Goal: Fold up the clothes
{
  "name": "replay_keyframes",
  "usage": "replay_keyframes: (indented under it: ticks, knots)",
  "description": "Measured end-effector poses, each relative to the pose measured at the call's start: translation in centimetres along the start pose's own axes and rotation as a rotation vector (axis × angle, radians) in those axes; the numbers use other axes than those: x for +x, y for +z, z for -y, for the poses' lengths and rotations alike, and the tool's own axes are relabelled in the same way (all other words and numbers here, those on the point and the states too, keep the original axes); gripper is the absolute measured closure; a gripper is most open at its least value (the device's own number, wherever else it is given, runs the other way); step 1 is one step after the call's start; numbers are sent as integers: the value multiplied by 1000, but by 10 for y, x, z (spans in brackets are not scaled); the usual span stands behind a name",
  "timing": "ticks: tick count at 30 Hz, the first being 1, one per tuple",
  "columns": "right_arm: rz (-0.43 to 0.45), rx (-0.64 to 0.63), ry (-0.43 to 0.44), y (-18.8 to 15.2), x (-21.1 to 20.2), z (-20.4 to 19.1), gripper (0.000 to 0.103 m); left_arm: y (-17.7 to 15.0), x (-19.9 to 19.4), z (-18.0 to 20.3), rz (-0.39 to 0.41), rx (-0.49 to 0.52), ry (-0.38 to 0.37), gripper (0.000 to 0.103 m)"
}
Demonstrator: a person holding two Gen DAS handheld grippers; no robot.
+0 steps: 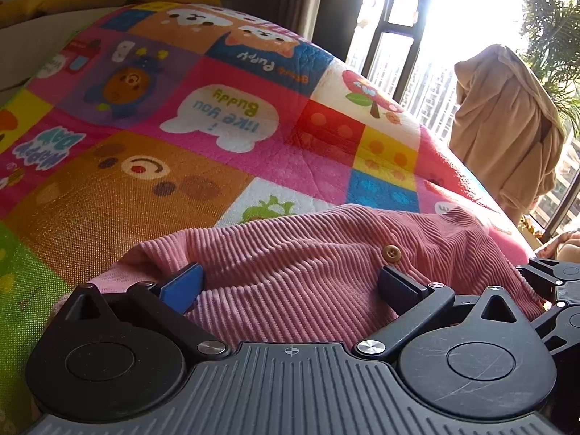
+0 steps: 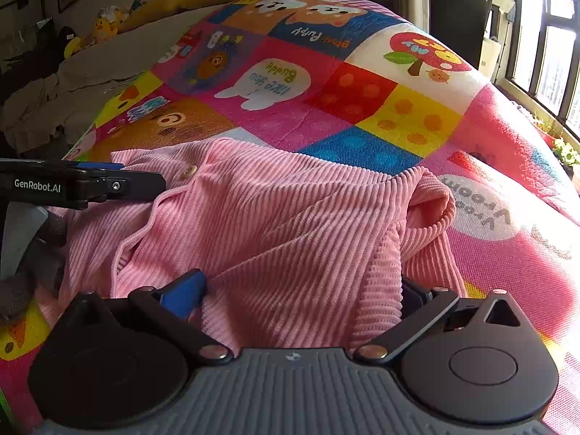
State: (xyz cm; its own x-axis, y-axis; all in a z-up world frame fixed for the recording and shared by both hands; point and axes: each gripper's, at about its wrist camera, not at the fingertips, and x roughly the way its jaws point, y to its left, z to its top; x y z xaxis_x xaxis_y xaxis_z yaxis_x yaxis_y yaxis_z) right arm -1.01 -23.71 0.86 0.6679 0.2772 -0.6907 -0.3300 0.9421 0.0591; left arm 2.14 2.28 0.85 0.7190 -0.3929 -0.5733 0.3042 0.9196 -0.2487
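1. Bed (image 2: 119, 61), covered by a patchwork cartoon quilt (image 1: 232, 116).
2. Tan garment (image 1: 507, 127), which we see hanging by the window (image 1: 395, 29).
3. Pink ribbed cardigan (image 2: 290, 224), lying rumpled on the quilt's near end, between our two tools.
4. Left gripper (image 1: 290, 286): fingers spread, cardigan fabric bunched between them.
5. Right gripper (image 2: 301, 293): fingers spread, a fold draped over one.
6. Tan button (image 1: 390, 252) on the cardigan.
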Motion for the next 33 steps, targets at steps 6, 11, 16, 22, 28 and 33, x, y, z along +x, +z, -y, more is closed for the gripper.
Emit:
replay_keyframes:
  ticks: [6, 11, 16, 22, 28, 33]
  knots:
    - [74, 167, 23, -4, -10, 23, 0, 4, -3, 2, -27, 21, 7, 0]
    - [105, 162, -67, 6, -34, 46, 0, 16, -31, -24, -55, -102, -103, 0]
    - [28, -67, -243, 12, -25, 40, 0, 19, -31, -39, -128, -52, 95, 0]
    - [23, -41, -220, 15, -28, 54, 0, 19, -43, -52, -150, -37, 62, 0]
    - [43, 262, 82, 43, -28, 92, 0, 38, -30, -60, -168, -202, -189, 0]
    - [-84, 377, 288, 62, 17, 97, 0, 45, 12, -58, -242, -227, -209, 0]
